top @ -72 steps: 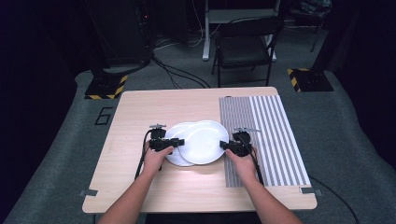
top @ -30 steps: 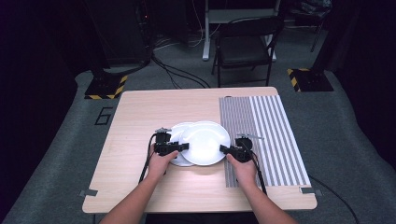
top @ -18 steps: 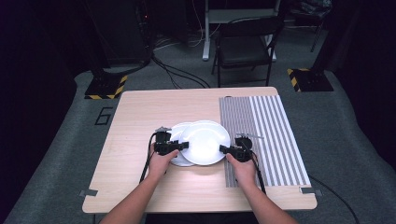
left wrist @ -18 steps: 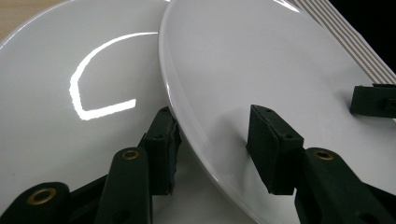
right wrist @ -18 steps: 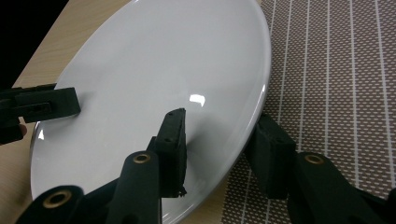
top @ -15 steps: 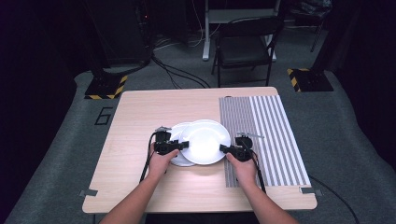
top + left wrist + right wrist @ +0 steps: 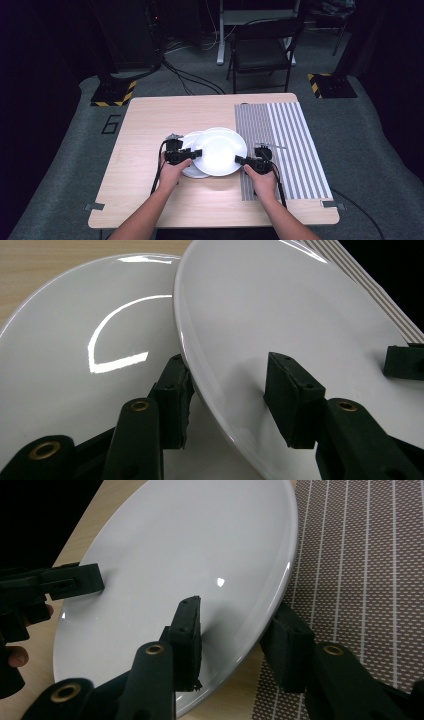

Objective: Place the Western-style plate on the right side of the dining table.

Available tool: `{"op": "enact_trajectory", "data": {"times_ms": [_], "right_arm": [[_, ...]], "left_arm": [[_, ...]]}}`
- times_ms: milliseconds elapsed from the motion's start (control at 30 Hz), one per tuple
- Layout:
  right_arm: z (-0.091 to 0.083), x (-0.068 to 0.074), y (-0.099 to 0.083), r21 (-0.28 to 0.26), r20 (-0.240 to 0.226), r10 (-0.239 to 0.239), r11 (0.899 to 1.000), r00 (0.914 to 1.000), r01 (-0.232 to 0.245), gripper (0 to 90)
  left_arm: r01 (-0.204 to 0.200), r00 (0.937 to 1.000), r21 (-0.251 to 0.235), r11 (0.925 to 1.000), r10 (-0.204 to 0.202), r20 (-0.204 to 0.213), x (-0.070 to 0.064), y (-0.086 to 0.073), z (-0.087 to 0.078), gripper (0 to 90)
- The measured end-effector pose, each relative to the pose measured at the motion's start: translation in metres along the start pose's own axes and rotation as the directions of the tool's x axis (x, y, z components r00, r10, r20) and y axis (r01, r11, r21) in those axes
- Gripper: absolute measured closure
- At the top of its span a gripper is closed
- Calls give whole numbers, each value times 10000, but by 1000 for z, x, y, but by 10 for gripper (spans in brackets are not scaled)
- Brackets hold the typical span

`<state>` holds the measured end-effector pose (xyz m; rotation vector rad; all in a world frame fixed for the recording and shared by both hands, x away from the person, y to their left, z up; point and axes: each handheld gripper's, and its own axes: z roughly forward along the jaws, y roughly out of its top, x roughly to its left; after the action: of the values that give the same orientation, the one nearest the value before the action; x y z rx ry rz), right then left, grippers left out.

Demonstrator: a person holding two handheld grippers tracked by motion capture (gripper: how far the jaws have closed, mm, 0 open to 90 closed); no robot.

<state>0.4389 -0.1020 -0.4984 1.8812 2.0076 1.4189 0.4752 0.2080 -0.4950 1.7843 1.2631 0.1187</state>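
Note:
Two white plates overlap on the wooden table [image 7: 150, 120]. The upper plate [image 7: 219, 150] [image 7: 300, 315] [image 7: 190, 555] is raised a little over the lower plate [image 7: 189, 172] [image 7: 75, 350] and casts a shadow. My left gripper [image 7: 199, 152] [image 7: 230, 400] is shut on the upper plate's left rim, one jaw on top and one beneath. Opposite it, my right gripper [image 7: 238, 160] [image 7: 237, 630] is shut on the right rim in the same way. Each gripper view shows the other gripper's jaw at the far side of the plate.
A brown mat with white stripes [image 7: 295, 145] [image 7: 365, 555] covers the table's right part, and the upper plate's right edge hangs over it. A black chair [image 7: 262, 50] stands beyond the far edge. Cables lie on the grey floor.
Both hands have drawn slightly toward the near edge, keeping the upper plate between them. The lower plate has stayed where it was.

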Motion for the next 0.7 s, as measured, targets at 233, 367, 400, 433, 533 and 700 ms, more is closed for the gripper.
{"op": "enact_trajectory", "data": {"times_ms": [233, 367, 400, 433, 533, 700], "right_arm": [[-7, -5, 2, 43, -54, 175, 9998, 9998, -175, 618], [-10, -6, 3, 34, -77, 253, 9997, 9997, -253, 624], [-10, -7, 3, 42, -97, 258, 9997, 9996, -257, 624], [-10, -7, 3, 26, -119, 273, 9996, 9996, -273, 624], [-11, -7, 3, 22, -147, 320, 9995, 9994, -320, 625], [-12, -7, 4, 61, -206, 320, 9995, 9993, -319, 626]], "left_arm": [[-101, 9999, 41, 9999, 100, 72, -6, 1, 2, 540], [-159, 9998, 83, 9998, 158, 71, -9, 3, 3, 543], [-133, 9999, 52, 9999, 132, 84, -9, 3, 3, 545], [-127, 9999, 64, 9999, 127, 72, -10, 4, 2, 547], [-189, 9998, 85, 9998, 189, 18, -11, 5, 2, 548], [-242, 9997, 43, 9997, 242, -83, -13, 9, 1, 549]]}}
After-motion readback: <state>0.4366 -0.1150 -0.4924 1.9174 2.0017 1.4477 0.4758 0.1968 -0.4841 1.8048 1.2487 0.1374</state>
